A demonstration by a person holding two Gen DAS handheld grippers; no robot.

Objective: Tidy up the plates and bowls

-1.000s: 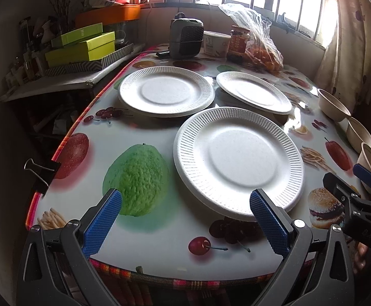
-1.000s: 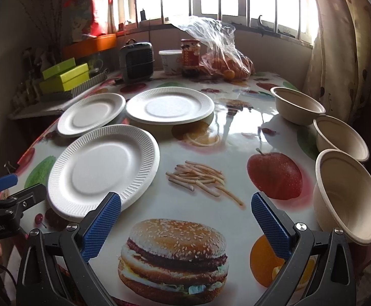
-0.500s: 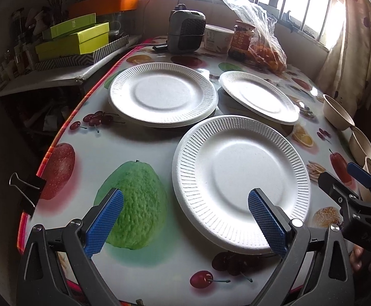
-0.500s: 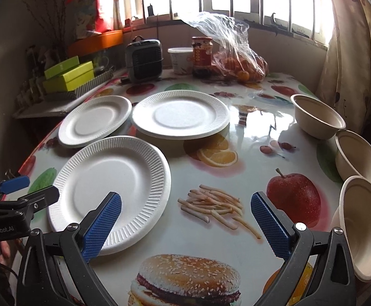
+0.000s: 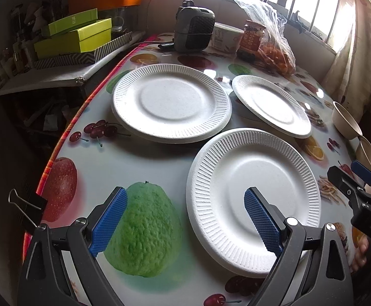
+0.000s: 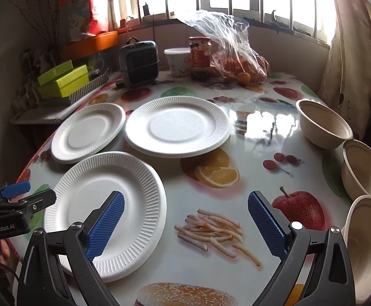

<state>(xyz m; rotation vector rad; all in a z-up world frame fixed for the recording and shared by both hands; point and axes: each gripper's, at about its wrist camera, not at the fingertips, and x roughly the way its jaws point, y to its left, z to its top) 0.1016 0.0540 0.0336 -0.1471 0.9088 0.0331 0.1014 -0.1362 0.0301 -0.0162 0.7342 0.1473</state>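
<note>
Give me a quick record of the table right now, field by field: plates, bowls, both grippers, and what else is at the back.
plates: three white paper plates, laid out singly, none stacked; nearest plate, far left plate, far right plate
bowls: three beige bowls in a row along the right edge, upright, not nested
left gripper: jaws closing, nothing between them, one finger over the nearest plate
right gripper: open, holding nothing
back of table: small heater, jar, bag of oranges
table: fruit-print cover
</note>
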